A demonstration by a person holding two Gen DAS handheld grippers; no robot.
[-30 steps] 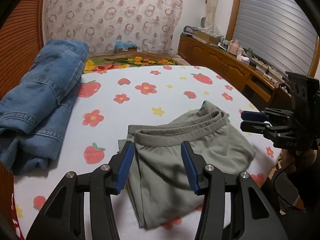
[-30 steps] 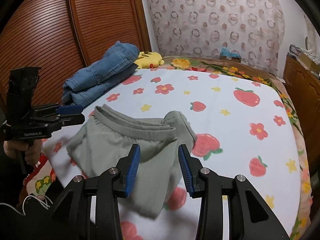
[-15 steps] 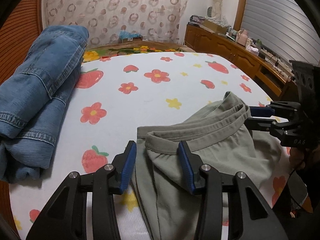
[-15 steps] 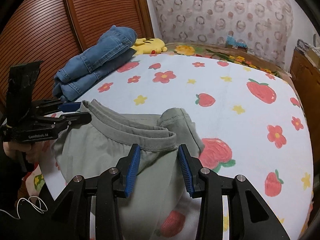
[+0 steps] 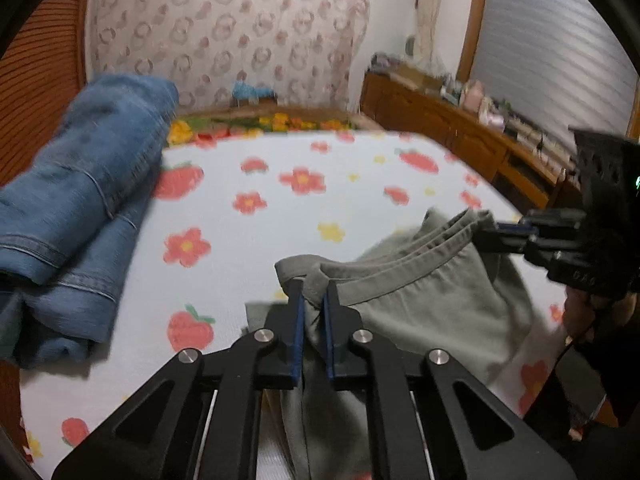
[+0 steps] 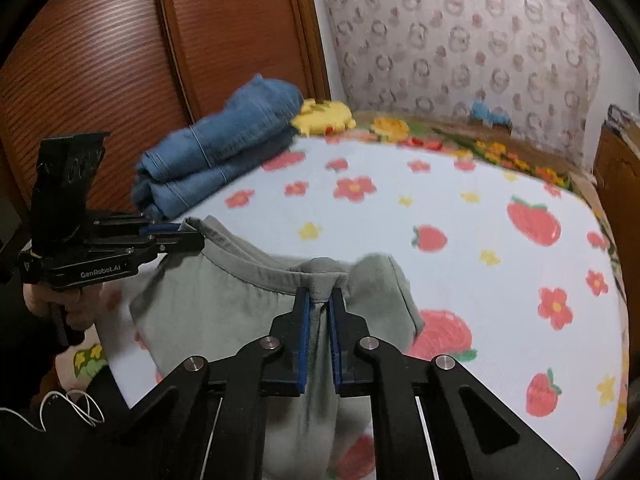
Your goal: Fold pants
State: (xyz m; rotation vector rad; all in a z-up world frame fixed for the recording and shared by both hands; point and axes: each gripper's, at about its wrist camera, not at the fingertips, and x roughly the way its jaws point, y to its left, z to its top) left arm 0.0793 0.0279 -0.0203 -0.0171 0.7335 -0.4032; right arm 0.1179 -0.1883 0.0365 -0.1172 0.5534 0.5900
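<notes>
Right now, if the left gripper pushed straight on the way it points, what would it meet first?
The left gripper is closing its jaws on the green pants waistband. Beyond that, probably the flowered bedsheet; depth is unclear.

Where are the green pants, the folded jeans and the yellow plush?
green pants (image 6: 224, 308), right wrist view, flat fabric below the waistband.
folded jeans (image 5: 80, 200), left wrist view, middle of the upper fold.
yellow plush (image 6: 324, 118), right wrist view, centre of the visible yellow body, beside the jeans.
</notes>
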